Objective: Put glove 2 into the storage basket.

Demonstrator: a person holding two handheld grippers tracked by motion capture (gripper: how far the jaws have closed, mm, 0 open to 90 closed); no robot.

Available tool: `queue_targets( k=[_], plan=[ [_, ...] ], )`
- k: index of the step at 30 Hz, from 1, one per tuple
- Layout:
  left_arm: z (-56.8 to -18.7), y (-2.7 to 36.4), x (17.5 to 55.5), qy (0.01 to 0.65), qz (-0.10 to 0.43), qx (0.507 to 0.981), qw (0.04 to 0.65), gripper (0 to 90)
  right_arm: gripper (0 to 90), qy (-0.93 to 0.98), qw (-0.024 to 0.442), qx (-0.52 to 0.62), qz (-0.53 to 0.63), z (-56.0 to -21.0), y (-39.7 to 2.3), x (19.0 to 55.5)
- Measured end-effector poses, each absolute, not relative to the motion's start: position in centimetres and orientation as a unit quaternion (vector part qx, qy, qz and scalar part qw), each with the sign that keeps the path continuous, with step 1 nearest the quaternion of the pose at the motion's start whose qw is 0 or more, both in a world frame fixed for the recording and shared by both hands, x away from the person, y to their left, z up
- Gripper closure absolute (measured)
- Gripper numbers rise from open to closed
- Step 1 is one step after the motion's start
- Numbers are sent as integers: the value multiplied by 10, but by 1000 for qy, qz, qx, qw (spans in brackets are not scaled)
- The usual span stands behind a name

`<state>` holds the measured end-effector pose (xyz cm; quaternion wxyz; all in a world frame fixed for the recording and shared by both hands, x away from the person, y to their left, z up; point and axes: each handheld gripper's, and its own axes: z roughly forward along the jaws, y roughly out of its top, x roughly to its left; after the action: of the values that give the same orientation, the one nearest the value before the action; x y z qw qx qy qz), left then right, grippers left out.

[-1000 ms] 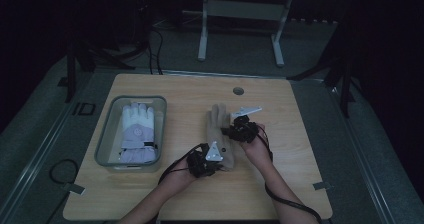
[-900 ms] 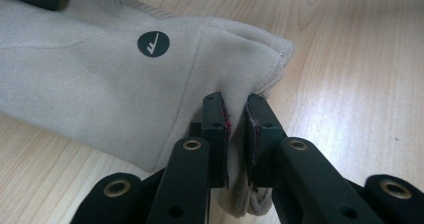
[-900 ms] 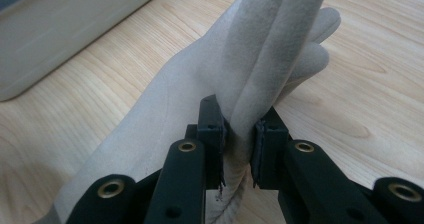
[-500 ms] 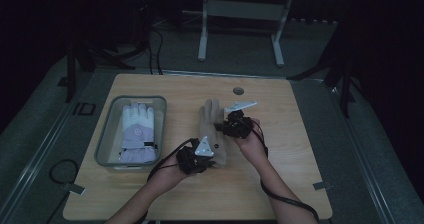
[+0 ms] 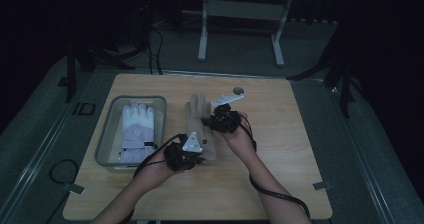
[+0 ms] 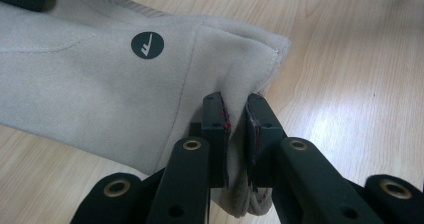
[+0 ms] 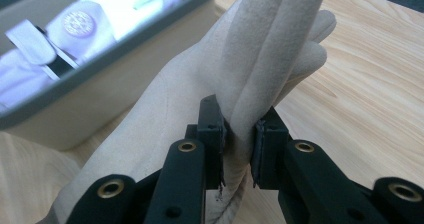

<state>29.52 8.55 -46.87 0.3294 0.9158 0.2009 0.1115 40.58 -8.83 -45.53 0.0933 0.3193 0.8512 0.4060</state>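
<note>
Both grippers clamp a beige glove [image 5: 199, 126], left gripper [image 6: 235, 134] at its cuff, right gripper [image 7: 239, 134] at its fingers; next likely carrying it to the grey tray [image 5: 107, 134].

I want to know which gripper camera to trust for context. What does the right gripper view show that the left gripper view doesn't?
Right gripper view: the grey tray with a white glove lying in it, and the beige glove's fingers pinched by the right gripper.
Left gripper view: a round dark logo and the left gripper clamping the cuff edge.
Both: the beige glove and the wooden table.
</note>
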Motion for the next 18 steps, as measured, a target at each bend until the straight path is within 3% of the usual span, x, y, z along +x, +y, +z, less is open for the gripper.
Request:
queue_targets(
  k=[18],
  plan=[
    [-449,156,284,240,135,914,298,814,779,865,82,269,415,-435,-4,410]
  ],
)
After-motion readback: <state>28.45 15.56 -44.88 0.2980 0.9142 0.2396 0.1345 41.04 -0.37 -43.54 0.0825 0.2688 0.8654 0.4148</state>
